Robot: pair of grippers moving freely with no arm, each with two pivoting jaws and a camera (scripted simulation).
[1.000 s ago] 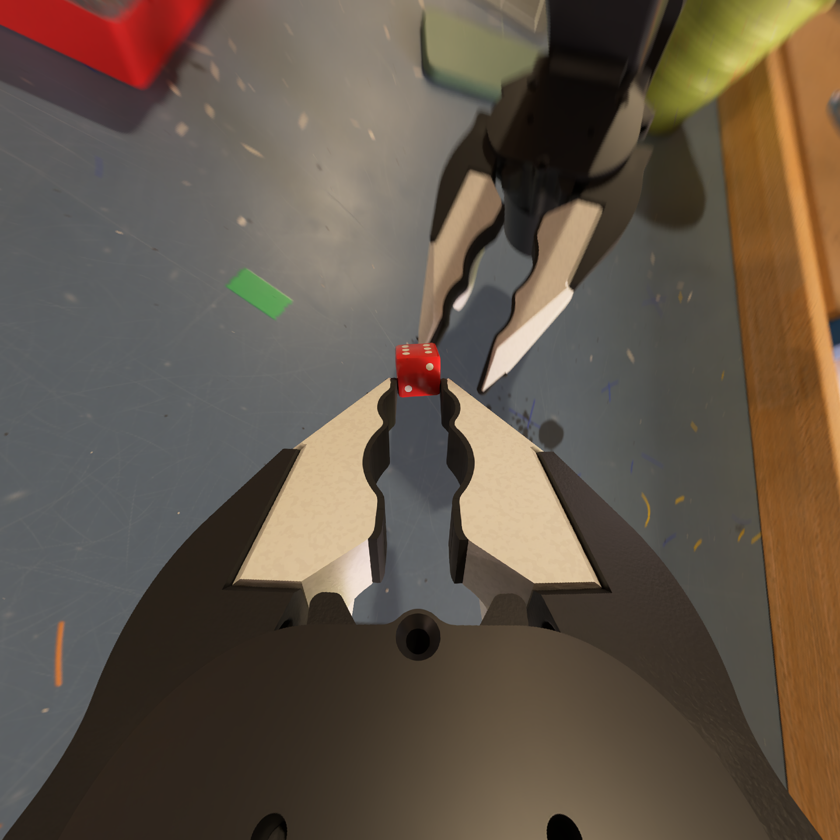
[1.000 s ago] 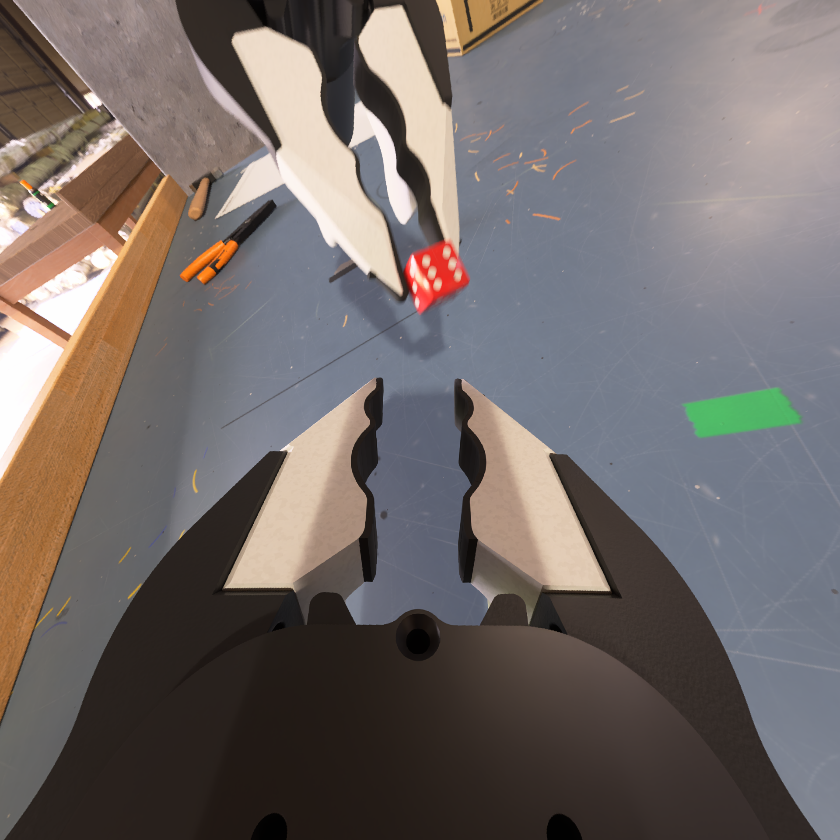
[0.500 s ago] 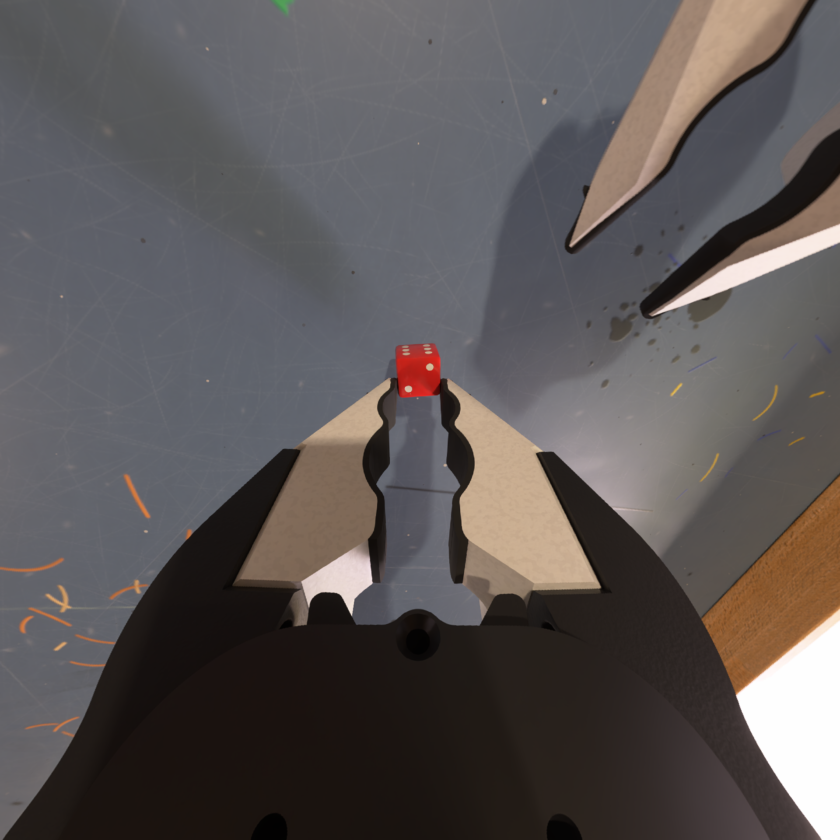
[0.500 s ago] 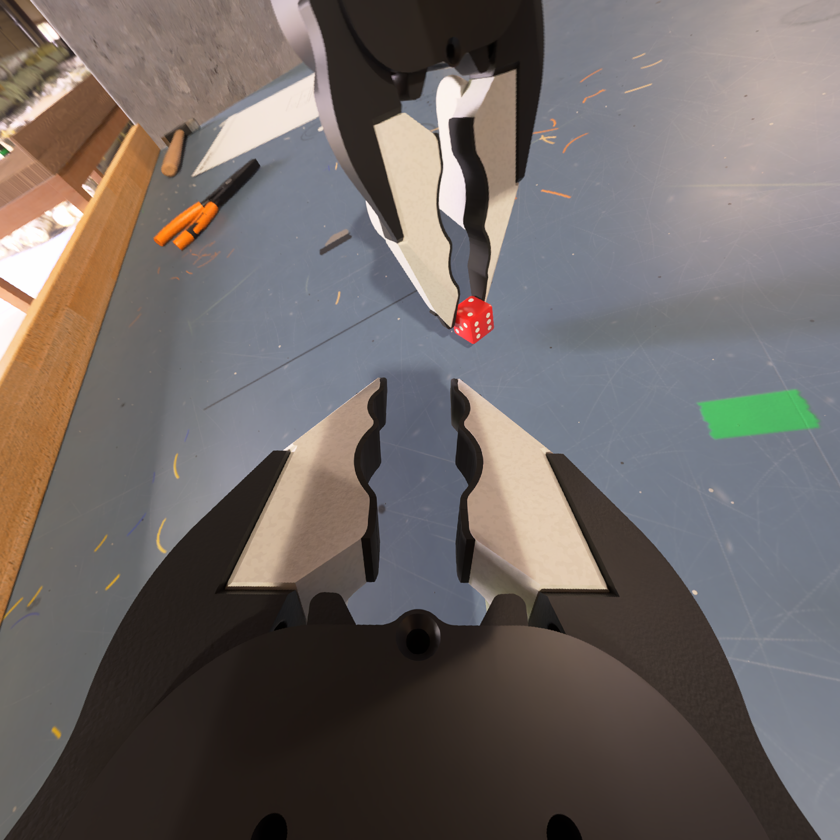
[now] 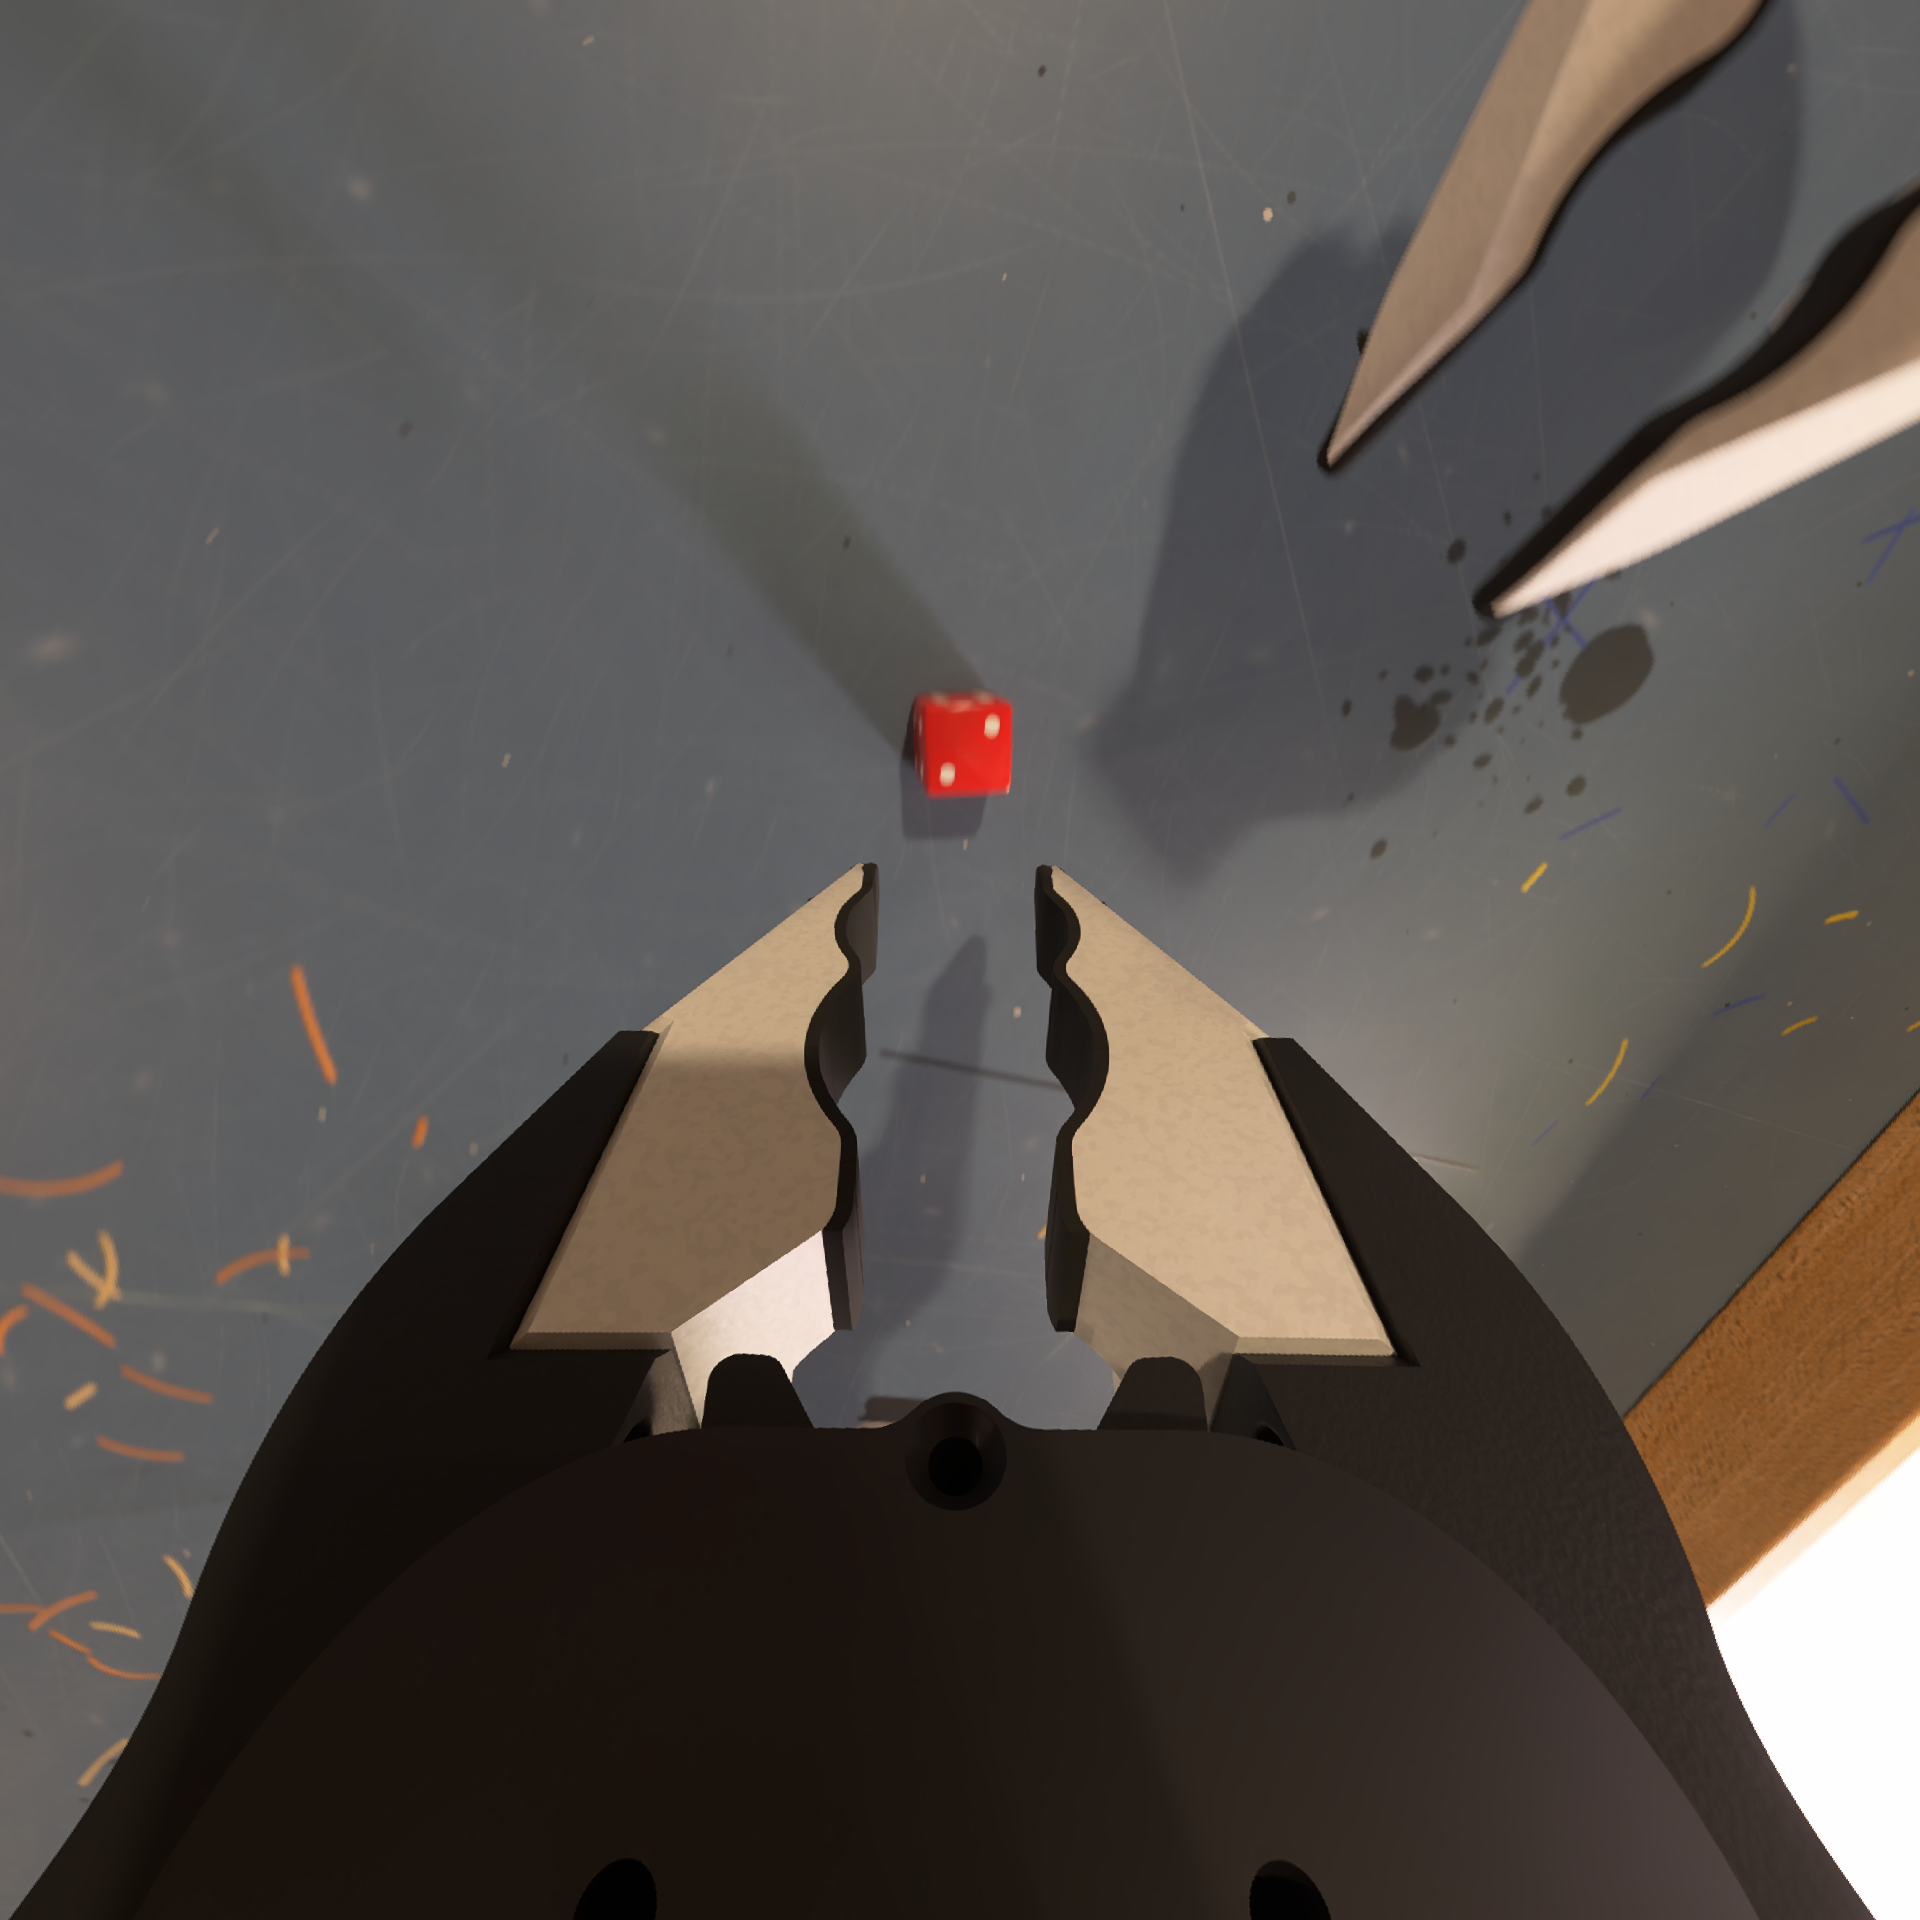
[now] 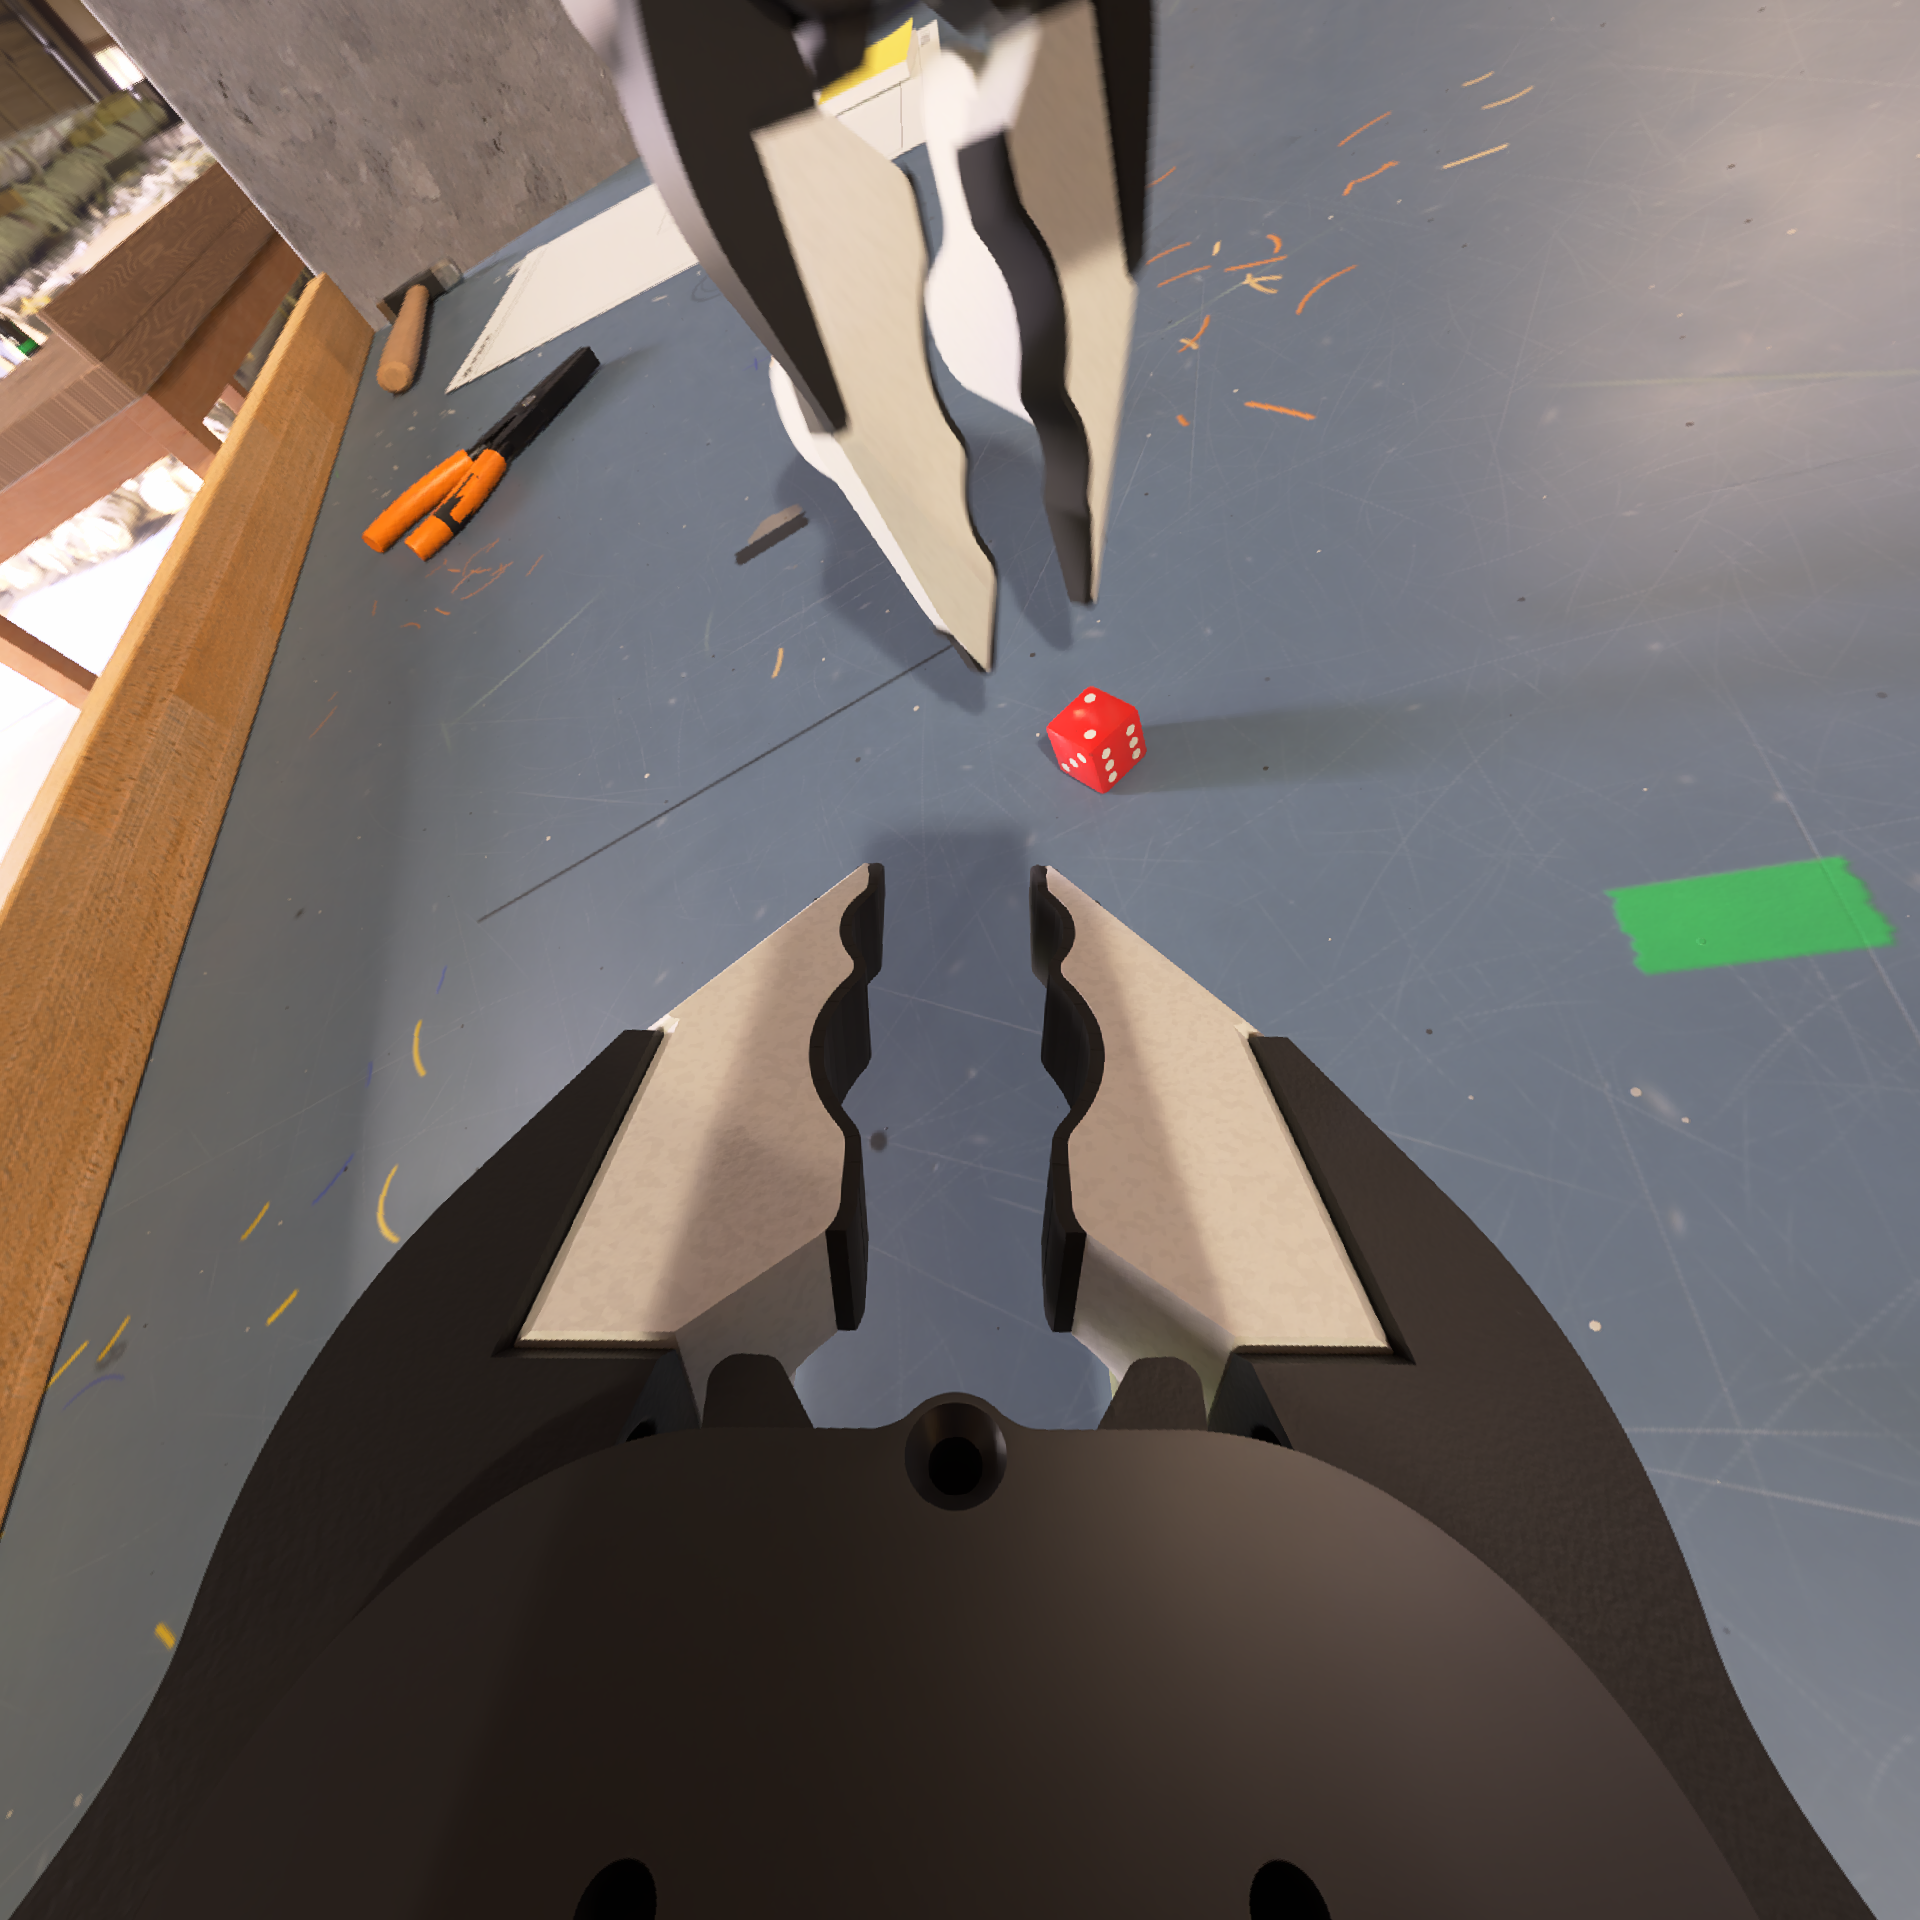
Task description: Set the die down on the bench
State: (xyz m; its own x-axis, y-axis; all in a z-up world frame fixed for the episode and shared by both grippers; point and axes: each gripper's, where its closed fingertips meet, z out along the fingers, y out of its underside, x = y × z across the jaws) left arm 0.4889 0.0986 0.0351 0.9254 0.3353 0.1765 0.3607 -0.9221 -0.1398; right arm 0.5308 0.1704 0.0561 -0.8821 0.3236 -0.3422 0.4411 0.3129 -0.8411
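Note:
The small red die (image 5: pixel 962 746) with white pips lies on the grey-blue bench top (image 5: pixel 520 416), free of both grippers. My left gripper (image 5: pixel 956 878) is open and empty, its fingertips just short of the die and above it. The die also shows in the right wrist view (image 6: pixel 1096 740), just beyond the tips of the left gripper (image 6: pixel 1034 629) that hangs over it. My right gripper (image 6: pixel 956 878) is open and empty, a short way in front of the die. Its fingers (image 5: pixel 1507 291) show at the upper right of the left wrist view.
A wooden rail (image 6: pixel 135 810) edges the bench. Orange-handled pliers (image 6: pixel 468 468), a wooden handle (image 6: pixel 403 338), a white sheet (image 6: pixel 582 281) and a small grey scrap (image 6: pixel 771 532) lie beyond. A green tape patch (image 6: pixel 1751 914) is at the right. A concrete block (image 6: pixel 364 125) stands at the back.
My left gripper has opened and let go of the die, which now rests on the bench. The left gripper has drawn back from it. The right gripper has barely moved.

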